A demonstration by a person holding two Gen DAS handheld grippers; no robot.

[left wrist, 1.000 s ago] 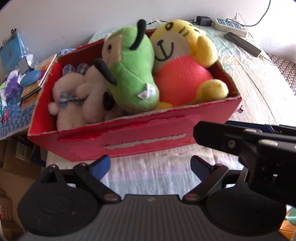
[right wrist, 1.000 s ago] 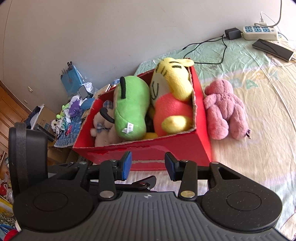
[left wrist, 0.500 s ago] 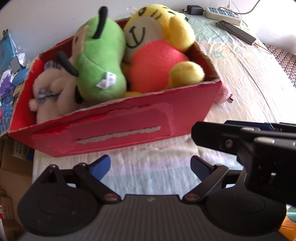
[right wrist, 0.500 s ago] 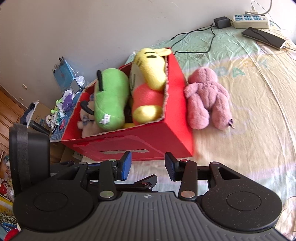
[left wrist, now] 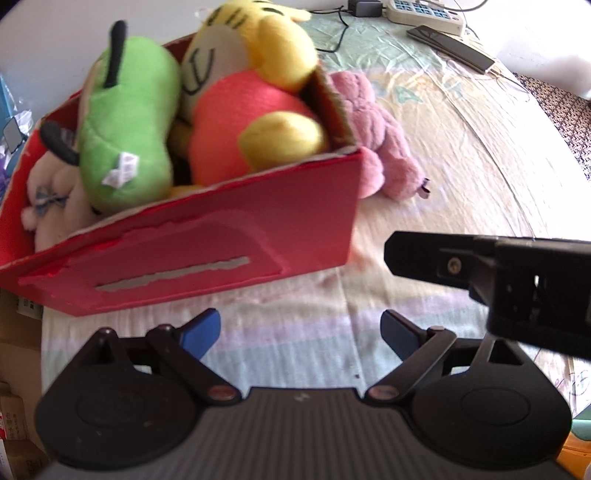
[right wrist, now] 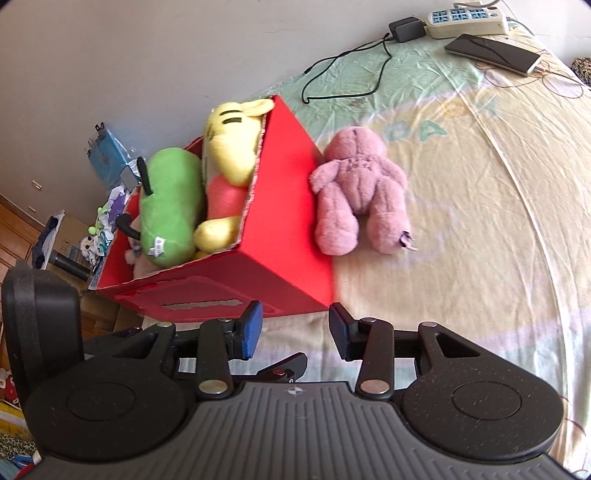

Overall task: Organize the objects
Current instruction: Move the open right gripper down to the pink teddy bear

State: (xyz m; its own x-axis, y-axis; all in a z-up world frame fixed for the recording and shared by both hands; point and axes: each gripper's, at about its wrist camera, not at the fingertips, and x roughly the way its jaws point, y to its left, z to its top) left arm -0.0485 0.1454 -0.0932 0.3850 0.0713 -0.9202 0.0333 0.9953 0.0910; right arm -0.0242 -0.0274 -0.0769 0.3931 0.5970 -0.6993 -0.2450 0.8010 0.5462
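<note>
A red cardboard box sits on the bed. It holds a green plush, a yellow and orange plush and a white plush. A pink plush lies face down on the sheet against the box's right side. My left gripper is open and empty, in front of the box. My right gripper is open and empty near the box's front right corner; its body shows in the left wrist view.
A phone, a power strip and a black charger with cable lie at the far end of the bed. Cluttered boxes and small items stand beyond the bed's left edge. A wall runs behind.
Both views have swung to the right: the box has shifted left in both, and the pink plush has come into the left wrist view. Both grippers stay open.
</note>
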